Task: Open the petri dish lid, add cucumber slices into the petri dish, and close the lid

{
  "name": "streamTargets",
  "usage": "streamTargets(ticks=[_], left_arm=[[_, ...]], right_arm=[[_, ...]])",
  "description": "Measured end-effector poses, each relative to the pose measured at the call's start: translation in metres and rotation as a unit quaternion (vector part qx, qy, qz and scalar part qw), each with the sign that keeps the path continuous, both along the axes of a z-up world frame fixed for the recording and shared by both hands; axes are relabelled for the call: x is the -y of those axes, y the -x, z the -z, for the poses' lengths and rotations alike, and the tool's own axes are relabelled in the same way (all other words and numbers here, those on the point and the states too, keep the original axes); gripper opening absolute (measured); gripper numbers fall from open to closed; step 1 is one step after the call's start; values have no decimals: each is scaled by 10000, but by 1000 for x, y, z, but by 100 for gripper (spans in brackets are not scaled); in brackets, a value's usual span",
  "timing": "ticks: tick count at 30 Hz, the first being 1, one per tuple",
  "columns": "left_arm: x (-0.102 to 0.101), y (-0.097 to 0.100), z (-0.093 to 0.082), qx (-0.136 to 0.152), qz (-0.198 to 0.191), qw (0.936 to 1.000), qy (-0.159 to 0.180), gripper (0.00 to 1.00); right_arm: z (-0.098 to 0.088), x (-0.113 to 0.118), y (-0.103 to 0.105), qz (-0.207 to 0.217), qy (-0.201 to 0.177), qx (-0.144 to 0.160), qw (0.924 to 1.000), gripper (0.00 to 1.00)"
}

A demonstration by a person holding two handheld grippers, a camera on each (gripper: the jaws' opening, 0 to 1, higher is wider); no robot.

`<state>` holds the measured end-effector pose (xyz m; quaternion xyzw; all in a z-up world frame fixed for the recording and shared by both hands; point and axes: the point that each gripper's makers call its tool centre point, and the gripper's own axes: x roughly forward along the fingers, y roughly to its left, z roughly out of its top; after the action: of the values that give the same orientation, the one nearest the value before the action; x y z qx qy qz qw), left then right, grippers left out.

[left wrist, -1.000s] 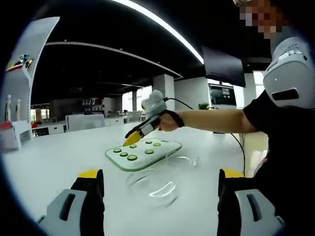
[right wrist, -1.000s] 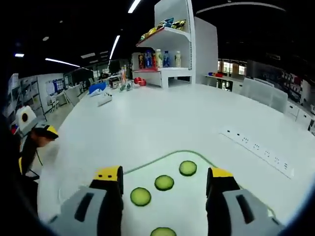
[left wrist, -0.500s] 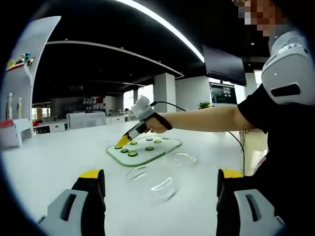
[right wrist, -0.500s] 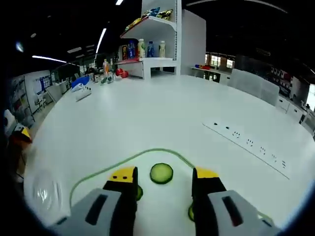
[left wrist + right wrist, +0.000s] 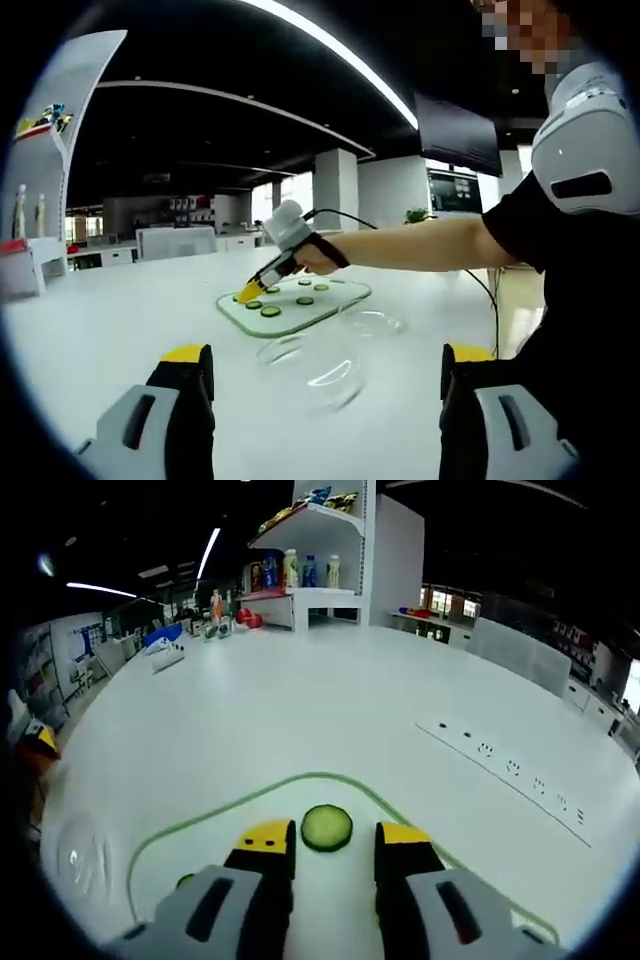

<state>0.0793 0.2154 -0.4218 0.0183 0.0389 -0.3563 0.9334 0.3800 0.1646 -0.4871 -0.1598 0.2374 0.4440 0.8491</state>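
Two yellow-tipped jaws of the left gripper rise from the bottom of the left gripper view, standing wide apart with nothing between them. Beyond them, on the white table, lie two clear glass pieces — the nearer one is a petri dish resting open, and the other, the lid, lies apart from it, just beside the near edge of the cutting board. The board is pale with a green rim, and several cucumber slices lie flat on it. The right gripper comes in from the right, held by the person's hand, and its yellow tips point down at the far left corner of the board, close to a slice there. From this view I cannot tell whether the tips touch it.

In the right gripper view, the right gripper has its jaws drawn near each other but not closed. One cucumber slice lies flat on the cutting board just ahead of the tips, in line with the gap — it is not gripped. At the left edge the clear dish shows faintly on the white table. A power strip lies on the table to the right, well apart from the board, and a white shelf with bottles stands far behind.
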Motion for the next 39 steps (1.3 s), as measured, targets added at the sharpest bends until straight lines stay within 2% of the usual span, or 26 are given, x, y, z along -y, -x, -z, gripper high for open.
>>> streamTargets(ticks=[8,17,27,35,39], left_arm=[[0,-1,0,13,-3,10000,-11,92],[4,0,0,44,53,10000,-62,92],[3,1,-1,41,47,9999,-93,91],[7,2,-1,45,90,9999,-94,91],[9,3,-1,25,102,9999,-79,91]], right_arm=[[0,-3,7,-40,-22,-85,10000,19],[2,-2,-1,2,23,-78,10000,18],[-1,-2,-6,-59,161,121,9998,18],[-8,4,-9,31,37,141,9999,18],[-17,7,-3,46,-115,105,9999,18]])
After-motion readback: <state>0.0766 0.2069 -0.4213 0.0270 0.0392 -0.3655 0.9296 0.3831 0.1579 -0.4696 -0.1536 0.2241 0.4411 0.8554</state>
